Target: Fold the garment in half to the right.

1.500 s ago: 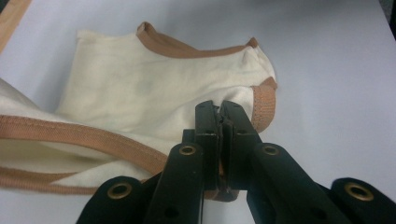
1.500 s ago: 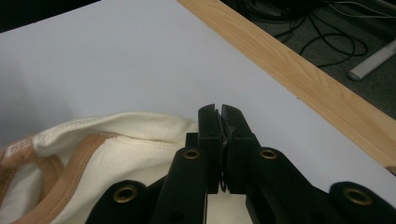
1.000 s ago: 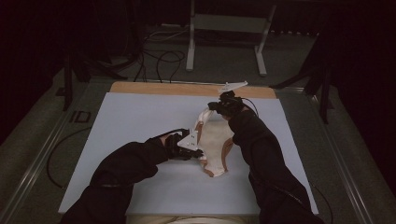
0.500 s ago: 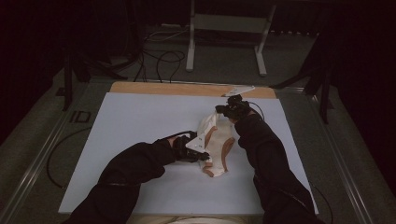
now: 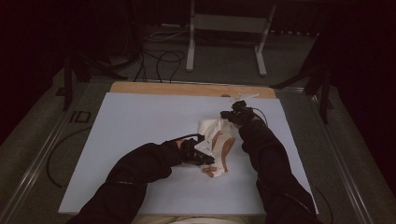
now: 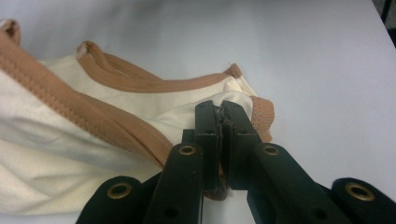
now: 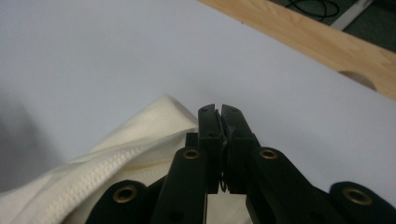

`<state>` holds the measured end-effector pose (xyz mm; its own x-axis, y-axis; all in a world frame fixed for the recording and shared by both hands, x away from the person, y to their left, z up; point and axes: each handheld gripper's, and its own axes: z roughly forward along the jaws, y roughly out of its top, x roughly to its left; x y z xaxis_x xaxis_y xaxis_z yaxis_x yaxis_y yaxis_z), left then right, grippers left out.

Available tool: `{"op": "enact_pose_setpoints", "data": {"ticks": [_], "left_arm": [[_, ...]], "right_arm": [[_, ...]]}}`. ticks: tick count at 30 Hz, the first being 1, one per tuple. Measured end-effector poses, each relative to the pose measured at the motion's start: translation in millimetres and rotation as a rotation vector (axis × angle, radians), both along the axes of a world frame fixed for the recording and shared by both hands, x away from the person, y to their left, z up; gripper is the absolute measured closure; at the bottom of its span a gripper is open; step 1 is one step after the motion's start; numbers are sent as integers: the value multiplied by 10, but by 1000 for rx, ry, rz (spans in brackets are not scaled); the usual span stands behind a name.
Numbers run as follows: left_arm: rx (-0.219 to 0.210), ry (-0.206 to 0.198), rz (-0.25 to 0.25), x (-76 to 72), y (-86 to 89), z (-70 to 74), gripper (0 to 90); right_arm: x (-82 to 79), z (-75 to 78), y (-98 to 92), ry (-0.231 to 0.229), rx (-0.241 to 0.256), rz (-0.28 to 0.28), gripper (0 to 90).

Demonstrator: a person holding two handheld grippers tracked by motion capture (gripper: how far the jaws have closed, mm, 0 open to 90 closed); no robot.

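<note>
A cream garment [image 5: 218,142] with brown trim lies crumpled on the white table [image 5: 140,126], right of centre. My left gripper [image 5: 205,161] is at its near end, jaws shut on the cloth beside the brown trim [image 6: 116,135]; in the left gripper view the gripper [image 6: 220,109] pinches the cream fabric [image 6: 70,140]. My right gripper [image 5: 227,116] is at the garment's far end. Seen from the right gripper view, that gripper [image 7: 218,112] is shut on the ribbed cream hem [image 7: 135,144], which runs into the closed jaws. Dark sleeves cover both forearms.
A wooden strip [image 5: 187,88] runs along the table's far edge, with a small notch [image 7: 357,80] in it. Beyond it, on the floor, stand a metal frame [image 5: 224,42] and loose cables [image 5: 159,58]. Bare white tabletop stretches to the left.
Both grippers have shifted right and slightly toward the near edge, taking the garment with them. Both stay shut on the cloth.
</note>
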<state>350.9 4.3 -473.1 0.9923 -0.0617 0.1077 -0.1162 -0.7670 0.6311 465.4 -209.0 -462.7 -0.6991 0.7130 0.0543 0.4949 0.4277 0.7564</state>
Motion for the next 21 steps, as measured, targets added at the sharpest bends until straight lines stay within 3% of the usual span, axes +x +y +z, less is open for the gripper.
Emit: {"op": "enact_pose_setpoints", "data": {"ticks": [21], "left_arm": [[29,55,13,59,-219,-154,870]], "right_arm": [[19,-327,-166,13,15,-40,882]]}}
